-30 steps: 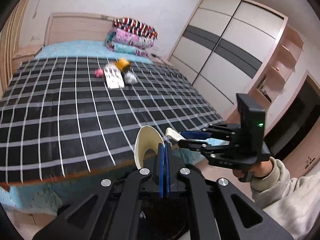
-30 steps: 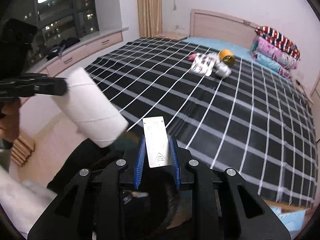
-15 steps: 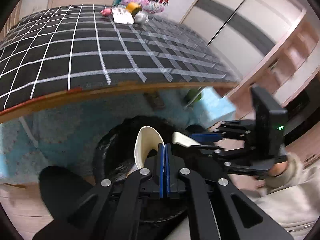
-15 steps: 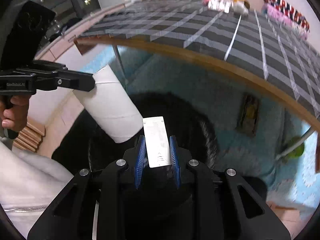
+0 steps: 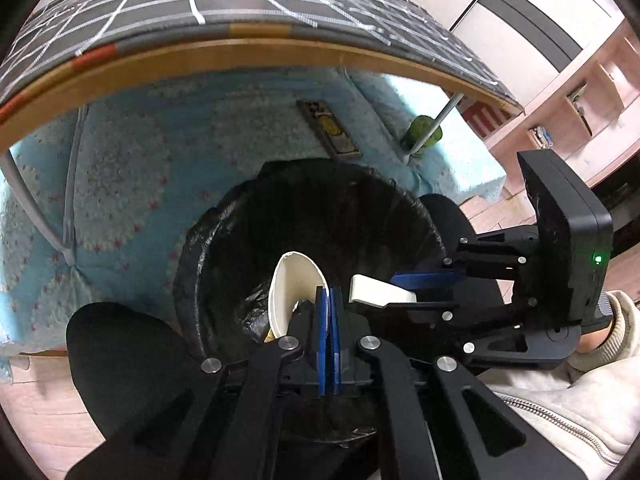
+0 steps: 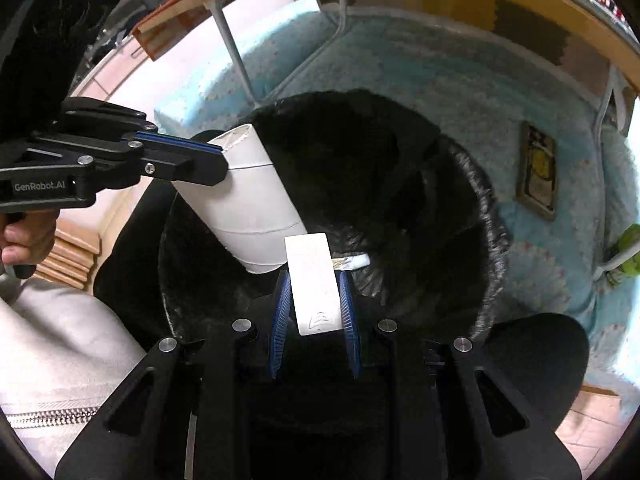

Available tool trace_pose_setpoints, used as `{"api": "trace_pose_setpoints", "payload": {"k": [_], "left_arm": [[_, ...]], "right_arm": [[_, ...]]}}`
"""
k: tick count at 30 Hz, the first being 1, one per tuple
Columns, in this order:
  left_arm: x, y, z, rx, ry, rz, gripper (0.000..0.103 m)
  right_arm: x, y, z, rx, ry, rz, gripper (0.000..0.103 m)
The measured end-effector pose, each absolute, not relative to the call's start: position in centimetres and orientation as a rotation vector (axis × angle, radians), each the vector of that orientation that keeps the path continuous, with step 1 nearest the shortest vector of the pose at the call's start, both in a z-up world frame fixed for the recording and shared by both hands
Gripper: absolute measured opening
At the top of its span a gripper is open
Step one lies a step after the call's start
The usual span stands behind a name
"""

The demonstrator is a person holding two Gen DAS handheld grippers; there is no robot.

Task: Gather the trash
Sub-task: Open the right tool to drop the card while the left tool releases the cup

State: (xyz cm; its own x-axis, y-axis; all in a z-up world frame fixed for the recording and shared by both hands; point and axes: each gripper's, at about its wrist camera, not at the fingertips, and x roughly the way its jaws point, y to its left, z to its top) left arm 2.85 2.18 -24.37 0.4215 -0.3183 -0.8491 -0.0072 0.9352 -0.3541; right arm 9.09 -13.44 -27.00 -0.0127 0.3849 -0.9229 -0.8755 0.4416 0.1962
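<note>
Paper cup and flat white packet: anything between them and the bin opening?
Nothing visible. The left gripper holds the paper cup by its rim, and the right gripper holds the flat white packet, both directly over the open bin. Only a small scrap lies inside the liner.

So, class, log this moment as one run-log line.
left gripper: shut on paper cup | right gripper: shut on white packet | both over bin

Open bin mouth [image 5: 224, 216] below; bed edge [image 5: 240, 60] overhead.
</note>
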Motion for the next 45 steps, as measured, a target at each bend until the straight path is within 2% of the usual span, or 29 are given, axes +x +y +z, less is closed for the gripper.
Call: {"api": "trace_pose_setpoints", "payload": {"k": [7,10,22,28,31,41,42,43,44,45], "left_arm": [[3.3,2.6,-24.8,-0.377,1.146,-0.196,0.002],[3.3,2.6,-24.8,-0.375,1.151,-0.191,0.003],[3.1,2.0,-23.2,-0.352,1.117,-0.207,0.003],[3.2,2.0,-21.8,-0.323,1.095,-0.193,0.003],[3.2,2.1,-20.7,-0.313,1.067,-0.194,0.003],[4.0,2.8,-17.6,-0.302,1.020,-0.180,0.003],[4.1,2.8,-17.2,-0.292,1.011,-0.178,0.005],[4.1,2.7,-16.8,-0.287,1.004,-0.178,0.017],[4.2,2.8,-16.3,-0.284,0.990,-0.176,0.033],[4.3,2.9,-16.0,-0.281,0.977,-0.175,0.040]], "right_arm": [[9.2,-13.1,-26.9,-0.503,1.216,1.077,0.027],[9.3,-13.2,-26.8,-0.499,1.216,1.081,0.033],[9.9,-13.6,-25.4,-0.486,1.186,1.075,0.033],[10.4,-14.0,-23.6,-0.461,1.158,1.073,0.033],[10.9,-14.2,-22.9,-0.427,1.153,1.085,0.037],[12.4,-14.8,-19.8,-0.366,1.102,1.090,0.038],[12.5,-14.8,-19.5,-0.365,1.096,1.090,0.038],[12.5,-14.8,-19.3,-0.364,1.091,1.090,0.038],[12.7,-14.8,-18.9,-0.365,1.082,1.089,0.038],[12.8,-14.7,-18.6,-0.366,1.073,1.089,0.038]]}}
